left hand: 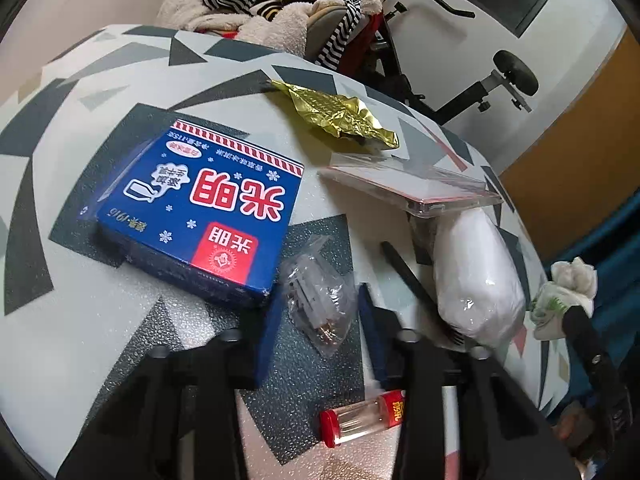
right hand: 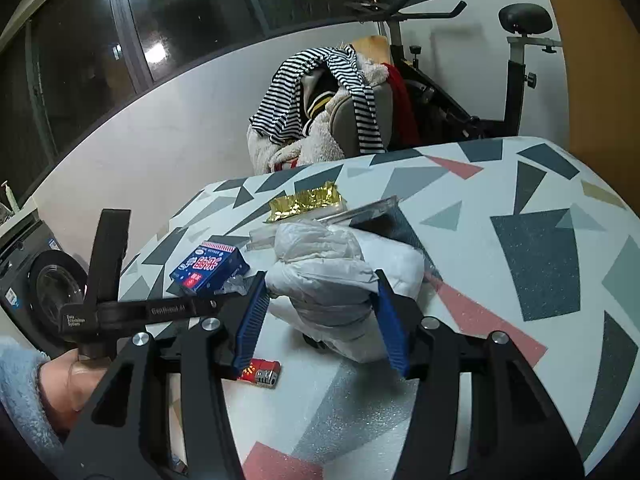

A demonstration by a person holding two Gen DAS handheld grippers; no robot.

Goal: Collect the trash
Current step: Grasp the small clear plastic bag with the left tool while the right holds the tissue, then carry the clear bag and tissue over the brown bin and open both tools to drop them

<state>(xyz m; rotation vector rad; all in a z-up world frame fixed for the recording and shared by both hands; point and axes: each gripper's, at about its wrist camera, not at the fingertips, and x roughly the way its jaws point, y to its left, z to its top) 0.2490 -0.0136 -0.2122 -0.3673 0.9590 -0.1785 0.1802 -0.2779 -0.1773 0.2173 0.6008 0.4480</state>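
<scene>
A small clear plastic bag of metal parts [left hand: 320,300] lies on the patterned table [left hand: 80,320] between the open fingers of my left gripper [left hand: 318,320]. A blue milk carton box [left hand: 200,208] lies left of it; it also shows in the right wrist view [right hand: 208,268]. A crumpled gold wrapper [left hand: 340,114] [right hand: 306,200] lies further back. My right gripper [right hand: 320,300] closes around crumpled white tissue [right hand: 320,280] above a white plastic bag [right hand: 400,268], which also shows in the left wrist view [left hand: 476,276]. The left wrist view shows the right gripper holding the tissue [left hand: 568,284].
A clear plastic case [left hand: 412,184] leans on the white bag. A red-capped clear vial [left hand: 360,420] and a black stick [left hand: 412,280] lie on the table. A chair piled with clothes [right hand: 320,112] and an exercise bike [right hand: 516,80] stand behind the table. A washing machine [right hand: 48,288] stands left.
</scene>
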